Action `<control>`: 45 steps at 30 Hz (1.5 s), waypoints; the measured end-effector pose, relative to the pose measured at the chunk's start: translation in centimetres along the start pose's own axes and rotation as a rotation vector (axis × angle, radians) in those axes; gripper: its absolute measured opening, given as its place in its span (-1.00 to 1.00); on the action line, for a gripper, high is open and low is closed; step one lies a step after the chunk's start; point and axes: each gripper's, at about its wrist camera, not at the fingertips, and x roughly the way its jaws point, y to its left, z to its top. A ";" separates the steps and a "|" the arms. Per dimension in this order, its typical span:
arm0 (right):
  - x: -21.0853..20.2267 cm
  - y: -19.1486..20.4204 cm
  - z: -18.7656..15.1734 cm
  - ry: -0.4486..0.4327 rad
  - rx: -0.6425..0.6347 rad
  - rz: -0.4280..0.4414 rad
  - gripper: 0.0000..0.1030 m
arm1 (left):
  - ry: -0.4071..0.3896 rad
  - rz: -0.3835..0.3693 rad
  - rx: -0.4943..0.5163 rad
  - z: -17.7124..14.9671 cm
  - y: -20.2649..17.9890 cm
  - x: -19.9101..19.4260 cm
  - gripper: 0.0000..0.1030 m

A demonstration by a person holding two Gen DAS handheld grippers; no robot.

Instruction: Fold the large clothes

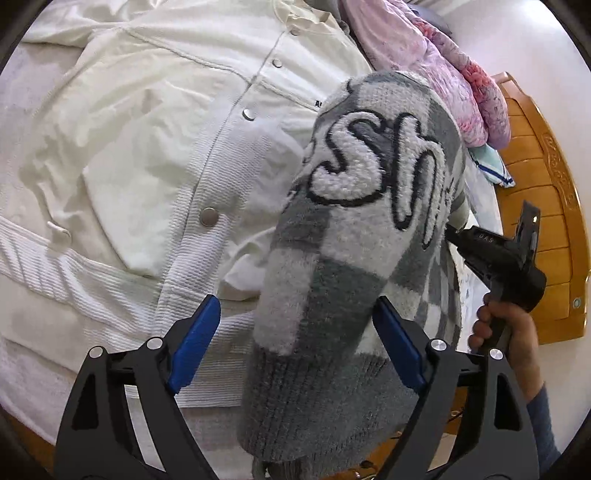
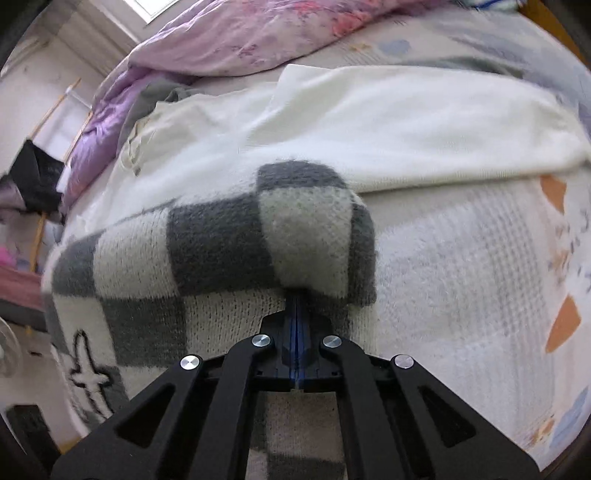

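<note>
Checkered sweater [image 2: 221, 258] fills the lower centre, bunched fabric pinched between the closed right gripper [image 2: 297, 295] fingers. Left gripper [image 1: 295, 325] gapes wide astride its hanging folds. Beyond, upper left, lies a white jacket [image 1: 155, 122].

Sweater [image 1: 343, 236] lettering partly hidden

We're in a bedroom at home, folks. There's the bed [image 2: 461, 258] under its pale woven cover, and a rumpled lilac floral duvet [image 2: 236, 40] bunched at the far side. A carved wooden bed frame [image 1: 546, 206] curves round the mattress edge (honey-coloured, glossy). Clothes are spread across the bed: a cream snap-button jacket [image 1: 155, 122] and a grey checked sweater [image 1: 351, 236]. Daylight comes in from a window [image 2: 155, 5] up top.
</note>
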 end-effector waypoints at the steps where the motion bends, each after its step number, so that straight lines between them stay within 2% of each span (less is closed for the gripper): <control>1: -0.5 0.2 0.0 0.004 -0.013 0.001 -1.00 | 0.001 0.002 0.002 -0.2 0.1 -0.2 0.64; 5: -4.4 0.0 -1.8 -0.014 0.003 0.094 -0.99 | 0.044 -0.026 -0.004 -1.7 0.6 0.5 0.65; 7: -6.7 -0.3 -3.9 -0.040 0.012 0.143 -0.87 | 0.092 -0.025 -0.020 -2.7 1.4 1.3 0.65; 10: -9.7 -1.3 -8.1 -0.061 0.039 0.164 -0.84 | 0.139 -0.045 -0.069 -3.8 2.3 3.0 0.64; 12: -10.9 -2.1 -11.2 -0.059 0.080 0.159 -0.71 | 0.146 -0.062 -0.081 -4.0 2.6 3.8 0.65; 14: -11.9 -2.9 -14.5 -0.059 0.148 0.137 -0.34 | 0.147 -0.069 -0.091 -4.0 2.6 4.4 0.65; 16: -12.2 -3.4 -16.9 -0.062 0.218 0.147 -0.18 | 0.156 -0.091 -0.102 -4.0 2.4 5.0 0.65; 17: -12.1 -3.7 -18.2 -0.070 0.264 0.140 0.02 | 0.153 -0.090 -0.101 -4.0 2.1 5.3 0.62; 18: -12.0 -3.9 -19.3 -0.072 0.308 0.141 0.10 | 0.151 -0.093 -0.095 -4.0 2.0 5.3 0.54; 19: -12.1 -4.1 -20.4 -0.069 0.349 0.147 0.20 | 0.150 -0.108 -0.083 -3.8 1.7 5.2 0.25; 20: -12.1 -4.4 -21.3 -0.068 0.387 0.160 0.23 | 0.147 -0.090 -0.068 -3.8 1.4 4.9 0.04; 21: -11.8 -4.6 -22.4 -0.069 0.452 0.185 0.25 | 0.147 -0.089 -0.055 -3.7 0.8 4.6 -0.13; 22: -11.4 -4.8 -23.4 -0.061 0.521 0.207 0.35 | 0.150 -0.101 -0.048 -3.6 0.3 4.2 -0.44; 27: -10.1 -4.4 -28.5 -0.063 0.845 0.393 0.56 | 0.134 -0.154 -0.054 -2.1 -2.2 0.8 -0.48; 29: -9.7 -3.7 -30.3 -0.083 0.958 0.517 0.59 | 0.130 -0.173 -0.029 -1.1 -3.1 -0.4 -0.48; 33: -8.9 -1.8 -33.1 -0.158 1.119 0.685 0.71 | 0.145 -0.224 -0.021 -0.1 -4.4 -2.1 -0.48; 36: -7.7 -0.2 -34.9 -0.180 1.235 0.808 0.79 | 0.163 -0.241 -0.015 0.1 -5.2 -1.6 -0.48; 38: -7.0 0.7 -35.5 -0.200 1.275 0.875 0.82 | 0.181 -0.263 -0.035 1.0 -5.1 -1.3 -0.48; 42: -5.3 1.8 -35.3 -0.248 1.309 0.990 0.85 | 0.197 -0.280 -0.036 0.7 -4.5 -1.7 -0.48; 45: -4.1 2.0 -34.0 -0.275 1.284 1.027 0.85 | 0.210 -0.289 -0.062 1.0 -4.7 -1.8 -0.49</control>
